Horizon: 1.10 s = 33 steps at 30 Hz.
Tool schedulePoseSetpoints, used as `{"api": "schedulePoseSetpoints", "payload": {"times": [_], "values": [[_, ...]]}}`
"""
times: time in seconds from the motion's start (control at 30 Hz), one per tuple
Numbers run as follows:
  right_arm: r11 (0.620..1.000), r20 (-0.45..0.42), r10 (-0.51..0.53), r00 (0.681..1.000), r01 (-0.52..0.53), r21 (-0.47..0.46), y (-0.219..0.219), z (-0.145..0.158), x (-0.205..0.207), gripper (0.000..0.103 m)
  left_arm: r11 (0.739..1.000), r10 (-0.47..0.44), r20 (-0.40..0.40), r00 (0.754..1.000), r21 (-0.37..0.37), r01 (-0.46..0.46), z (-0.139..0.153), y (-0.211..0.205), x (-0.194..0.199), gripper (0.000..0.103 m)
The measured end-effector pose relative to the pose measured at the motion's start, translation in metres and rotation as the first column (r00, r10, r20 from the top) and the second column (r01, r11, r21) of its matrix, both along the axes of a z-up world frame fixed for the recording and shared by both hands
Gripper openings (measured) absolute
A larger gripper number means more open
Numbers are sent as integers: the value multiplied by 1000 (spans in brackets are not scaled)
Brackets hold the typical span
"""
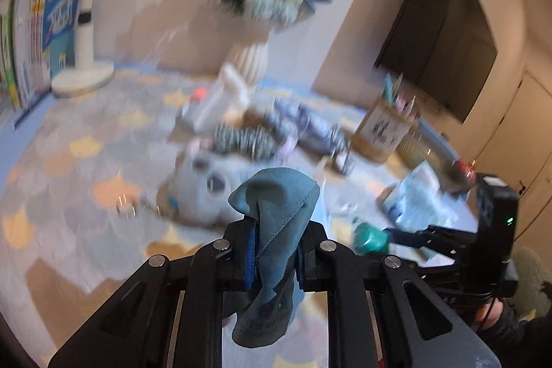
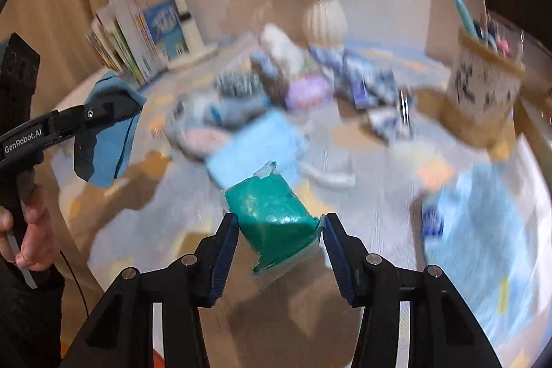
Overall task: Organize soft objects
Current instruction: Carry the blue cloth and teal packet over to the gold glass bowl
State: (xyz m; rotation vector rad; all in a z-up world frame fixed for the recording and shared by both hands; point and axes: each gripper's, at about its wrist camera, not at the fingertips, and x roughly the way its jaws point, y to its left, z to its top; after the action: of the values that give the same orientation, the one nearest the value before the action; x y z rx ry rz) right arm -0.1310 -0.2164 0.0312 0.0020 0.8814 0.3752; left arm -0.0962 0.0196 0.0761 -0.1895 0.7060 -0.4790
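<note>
Both grippers loaded above the table
Left gripper (image 1: pixel 274 259) pinches a blue cloth (image 1: pixel 279 212); right gripper (image 2: pixel 279 250) clamps a green packet (image 2: pixel 276 216)

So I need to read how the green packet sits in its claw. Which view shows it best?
The right wrist view: the green packet fills the centre, pinched between the right claw pads. The left wrist view shows it only small and blurred at the side.

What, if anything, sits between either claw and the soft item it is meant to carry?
Nothing visible. The left claw is already shut on the blue cloth, and the right claw already grips the green packet between its pads. Where each item has to go cannot be told.
</note>
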Motion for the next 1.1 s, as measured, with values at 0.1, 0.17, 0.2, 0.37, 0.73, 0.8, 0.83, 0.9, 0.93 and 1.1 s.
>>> {"api": "schedulePoseSetpoints", "payload": {"times": [0.1, 0.17, 0.2, 0.37, 0.73, 0.8, 0.83, 0.9, 0.93, 1.1], "values": [[999, -58, -18, 998, 20, 32, -9, -15, -4, 50, 999, 5, -60, 998, 32, -3, -24, -9, -2, 14], [999, -78, -22, 997, 26, 40, -13, -21, -6, 55, 997, 2, -74, 997, 77, 3, -35, -17, -4, 14], [999, -83, -28, 996, 32, 37, -14, -22, -7, 61, 995, 0, -78, 997, 101, 8, -39, -21, -4, 14], [999, -86, -25, 996, 26, 18, -11, -23, -6, 63, 988, -25, -94, 995, 151, 39, -51, -37, -7, 14], [995, -6, -69, 998, 68, -72, 9, -24, -9, 48, 984, -42, -102, 994, 170, 59, -52, -51, -6, 14], [998, -11, -56, 998, 55, -36, 8, -21, -10, 47, 983, -49, -90, 995, 174, 65, -47, -56, -5, 14], [999, -10, -51, 999, 50, -15, 6, -17, -12, 46, 981, -58, -81, 995, 178, 72, -43, -60, -5, 14], [998, 15, -57, 998, 57, 3, 1, -4, -15, 46, 978, -75, -63, 995, 191, 85, -34, -68, -5, 14], [998, 34, -62, 997, 62, 16, -3, 5, -17, 46, 975, -87, -51, 995, 198, 96, -28, -74, -5, 14], [988, 102, -146, 984, 139, 69, -44, 53, -22, 46, 962, -152, 22, 988, 235, 143, 2, -111, 0, 14]]}}
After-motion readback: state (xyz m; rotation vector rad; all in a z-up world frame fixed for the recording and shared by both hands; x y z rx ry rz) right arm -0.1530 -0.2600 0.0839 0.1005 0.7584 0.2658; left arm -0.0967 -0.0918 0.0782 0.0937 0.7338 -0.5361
